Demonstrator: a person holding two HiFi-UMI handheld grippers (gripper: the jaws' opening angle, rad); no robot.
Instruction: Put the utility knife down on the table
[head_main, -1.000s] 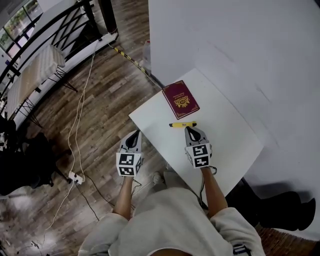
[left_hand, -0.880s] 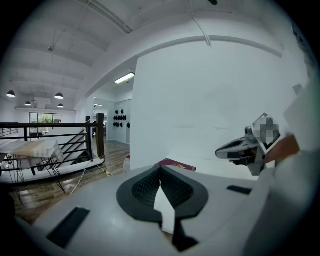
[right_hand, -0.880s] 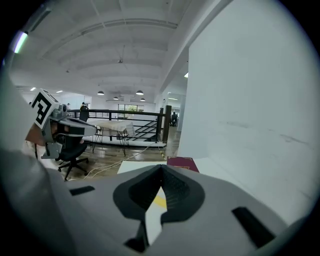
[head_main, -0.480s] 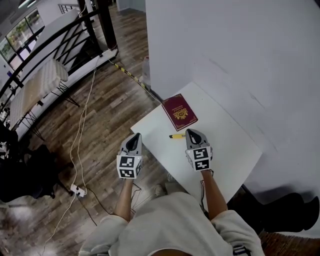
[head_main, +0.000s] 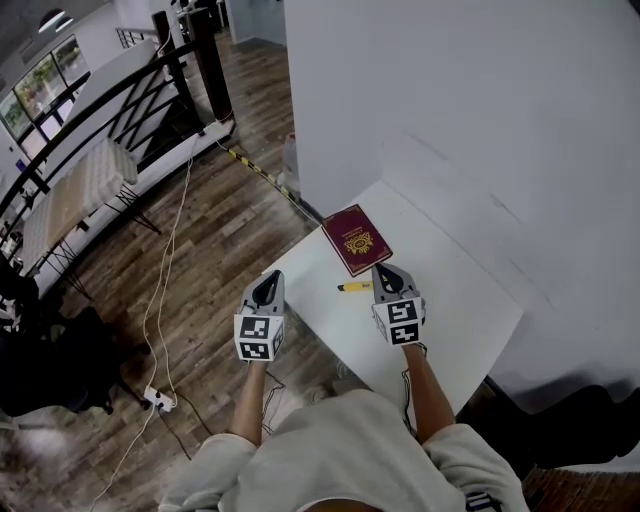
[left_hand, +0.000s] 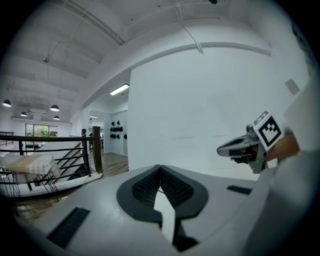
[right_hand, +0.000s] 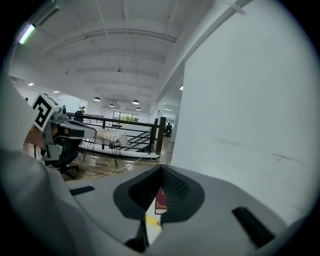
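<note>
"What's nearest to you?"

"My two grey tongs. Left gripper (head_main: 268, 285) and right gripper (head_main: 386, 271) are both pressed together, pinching nothing."

"And the knife?"

"One slim yellow utility knife (head_main: 354, 287) lies on the white square table (head_main: 460, 300), just beside my right tips. Beyond it lies one maroon booklet (head_main: 355, 238) with a gold crest. I can't read its lettering."

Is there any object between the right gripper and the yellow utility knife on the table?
Nothing visible. The utility knife lies on the white table, next to the shut right gripper in the head view; the red booklet lies beyond it.
</note>
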